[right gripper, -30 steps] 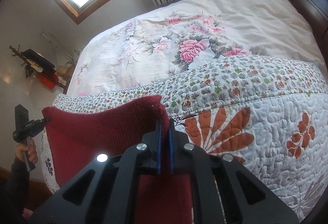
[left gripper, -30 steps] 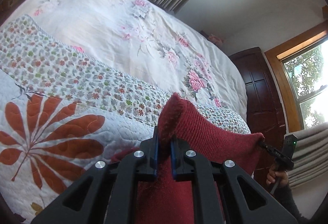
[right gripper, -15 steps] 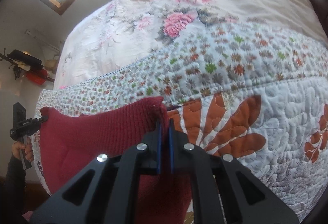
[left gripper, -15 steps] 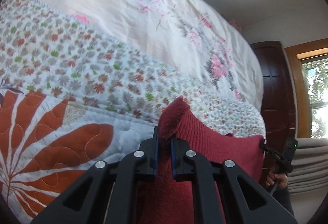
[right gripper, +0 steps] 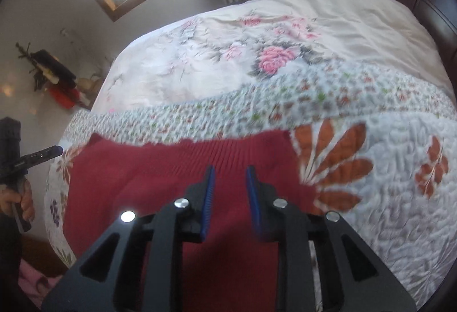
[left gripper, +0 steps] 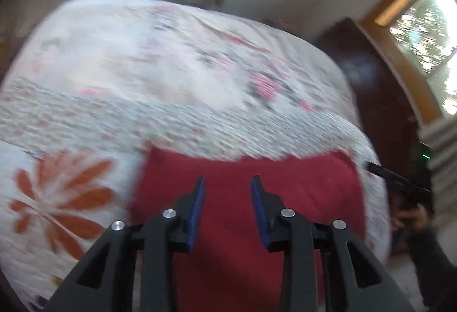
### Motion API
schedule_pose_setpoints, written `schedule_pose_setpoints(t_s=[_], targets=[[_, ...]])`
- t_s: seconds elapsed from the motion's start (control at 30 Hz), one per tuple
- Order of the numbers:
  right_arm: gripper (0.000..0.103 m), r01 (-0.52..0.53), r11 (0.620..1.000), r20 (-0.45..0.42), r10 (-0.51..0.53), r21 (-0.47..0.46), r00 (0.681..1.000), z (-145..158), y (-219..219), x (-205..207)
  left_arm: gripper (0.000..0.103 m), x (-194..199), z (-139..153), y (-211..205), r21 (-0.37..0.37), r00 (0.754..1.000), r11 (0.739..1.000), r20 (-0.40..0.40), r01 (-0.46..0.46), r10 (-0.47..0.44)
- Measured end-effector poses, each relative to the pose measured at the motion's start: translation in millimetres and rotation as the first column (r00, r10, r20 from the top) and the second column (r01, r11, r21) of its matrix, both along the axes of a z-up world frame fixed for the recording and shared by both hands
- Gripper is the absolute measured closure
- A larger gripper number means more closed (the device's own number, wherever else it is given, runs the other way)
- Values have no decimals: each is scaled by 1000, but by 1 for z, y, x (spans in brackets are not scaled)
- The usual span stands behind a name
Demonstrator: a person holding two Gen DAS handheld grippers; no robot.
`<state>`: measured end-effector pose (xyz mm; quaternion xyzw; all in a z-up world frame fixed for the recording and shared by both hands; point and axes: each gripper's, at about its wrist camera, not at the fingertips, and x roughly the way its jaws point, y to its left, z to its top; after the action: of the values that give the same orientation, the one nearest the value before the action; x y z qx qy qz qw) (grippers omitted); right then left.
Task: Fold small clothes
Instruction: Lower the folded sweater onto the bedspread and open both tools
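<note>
A dark red knitted garment (left gripper: 300,186) lies flat on the quilted bedspread, its far edge straight across. My left gripper (left gripper: 227,182) hovers just above its left part, open, nothing between the blue pads. In the right wrist view the same red garment (right gripper: 160,169) shows a ribbed band along its far edge. My right gripper (right gripper: 228,170) is open over its right part and holds nothing. Each gripper also appears at the edge of the other's view: the right gripper (left gripper: 380,167) and the left gripper (right gripper: 42,155), each held by a hand.
The quilt (right gripper: 371,212) has orange leaf prints and a small-flower band; behind it lies a pale floral duvet (right gripper: 257,49). A dark wooden headboard (left gripper: 371,77) and windows stand at the back. Small items sit on a shelf (right gripper: 57,77) at the left.
Both grippers have opened and let go of the red garment's corners. The garment now lies flat on the quilt, and both grippers have pulled back; the left view is blurred by motion.
</note>
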<state>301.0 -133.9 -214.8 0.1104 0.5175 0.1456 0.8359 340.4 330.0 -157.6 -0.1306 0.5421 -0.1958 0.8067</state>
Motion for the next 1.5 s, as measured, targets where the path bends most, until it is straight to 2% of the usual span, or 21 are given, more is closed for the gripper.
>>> schedule_pose_setpoints(t_s=[0.07,0.1,0.13,0.17,0.23,0.37,0.43,0.5,0.6,0.7,0.83,0.93,1.03,1.07,1.1,1.13,1.23,1.27,1.33,1.43,1.5], targets=[[80,-16,1000,-39,16,-11,999,-20,6,-15,70,-17,-15,-19,11,997,997,-23,70,-70],[82,-25,999,-54,23,-35,998,-31,8,-19,72,-25,-35,-27,62,994,993,-63,98,-94],[85,-34,998,-48,31,-60,998,-37,8,-22,73,-28,-50,-29,81,991,991,-95,106,-98],[85,-45,994,-24,43,-97,999,-44,9,-25,81,-31,-67,-27,95,990,990,-111,103,-93],[85,-50,991,-6,49,-122,999,-48,3,-28,83,-31,-76,-20,93,991,991,-100,98,-89],[79,-43,996,28,45,-74,999,-16,-2,-52,83,-38,-49,-6,48,997,998,-72,45,-41],[73,-70,997,44,71,-23,996,-6,4,-71,77,-62,-21,-4,1,998,998,-8,67,-67],[73,-116,993,22,116,-4,993,-13,19,-85,70,-85,-13,-5,-39,997,996,9,75,-75],[73,-121,992,-28,119,-41,992,-43,29,-96,70,-108,-42,-8,13,998,999,-52,43,-43],[73,-87,995,-7,86,-55,996,-47,19,-110,70,-122,-67,-6,30,998,999,-55,-11,13],[73,-18,999,-22,17,-42,1000,-35,-3,-145,66,-143,-41,7,-8,996,996,7,-88,88],[69,-23,1000,-12,23,-18,1000,-38,-10,-166,51,-159,-35,7,-32,994,994,40,-100,101],[69,-20,997,-149,8,-76,989,-86,-21,-173,56,-165,-66,13,20,988,990,-55,-140,141],[58,24,998,-177,-34,-60,984,-96,-35,-178,59,-168,-73,18,20,983,986,-81,-163,164],[58,60,998,-185,-64,-29,981,-95,-45,-182,58,-171,-73,25,1,976,981,-104,-192,191],[59,80,997,-183,-81,-16,980,-91,-51,-186,57,-171,-70,23,-8,972,978,-113,-210,207],[67,61,995,-162,-73,-77,984,-76,-54,-197,38,-181,-52,35,-7,965,972,-120,-237,234],[68,44,995,-167,-58,-90,984,-68,-49,-200,27,-183,-49,40,4,960,969,-135,-245,244],[68,-4,992,-133,-12,-124,991,-47,-32,-206,23,-184,-43,53,-9,951,963,-163,-268,263],[59,-108,964,-13,108,-243,994,-2,22,-219,12,-174,-36,78,-89,937,951,-220,-296,271],[49,-196,915,70,234,-352,970,24,82,-233,11,-160,-43,95,-173,929,937,-274,-302,249]])
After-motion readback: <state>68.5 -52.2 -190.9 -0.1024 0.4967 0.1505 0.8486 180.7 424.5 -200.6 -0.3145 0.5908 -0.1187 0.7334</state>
